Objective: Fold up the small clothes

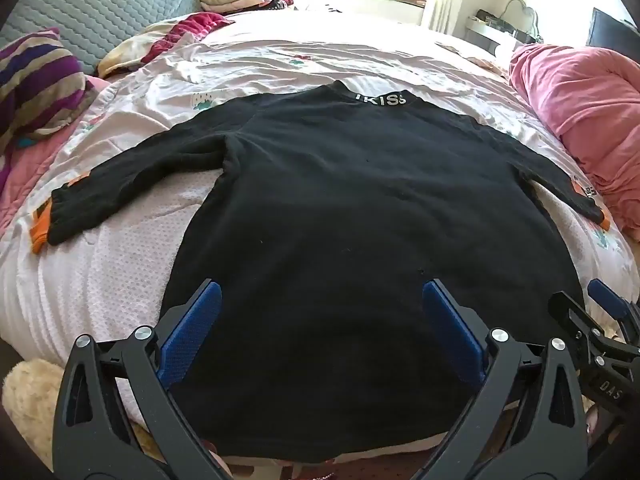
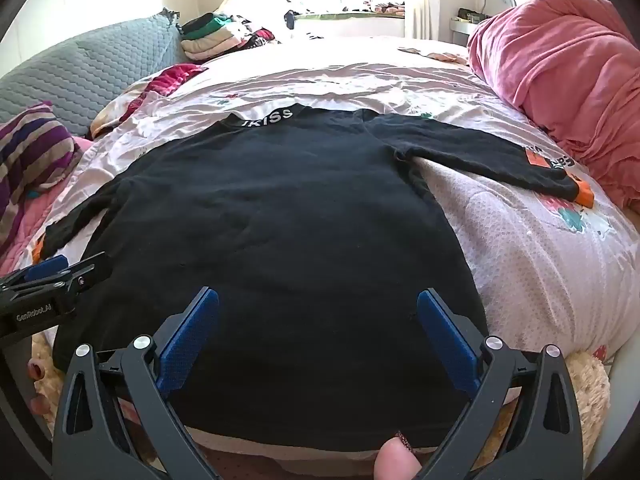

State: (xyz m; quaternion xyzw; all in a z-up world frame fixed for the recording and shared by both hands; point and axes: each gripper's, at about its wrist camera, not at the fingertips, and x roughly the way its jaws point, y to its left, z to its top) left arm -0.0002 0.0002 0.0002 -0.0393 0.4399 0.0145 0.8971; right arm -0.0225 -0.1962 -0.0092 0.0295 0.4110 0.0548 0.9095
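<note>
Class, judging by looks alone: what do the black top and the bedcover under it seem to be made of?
Black top: probably soft fleecy knit, matte, with tiny lint specks and ribbed cuffs. Bedcover: likely thin woven cotton or a blend, with a slight sheen, fine creases and a printed pattern.

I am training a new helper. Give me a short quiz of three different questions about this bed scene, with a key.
1. True or false: the black long-sleeved sweater lies spread flat on the white patterned bedsheet.
2. The sweater's cuffs are: A green, B orange, C white.
3. Fill in: the jaws of the left gripper and of the right gripper are both ____.

Key: 1 true; 2 B; 3 open.
</note>
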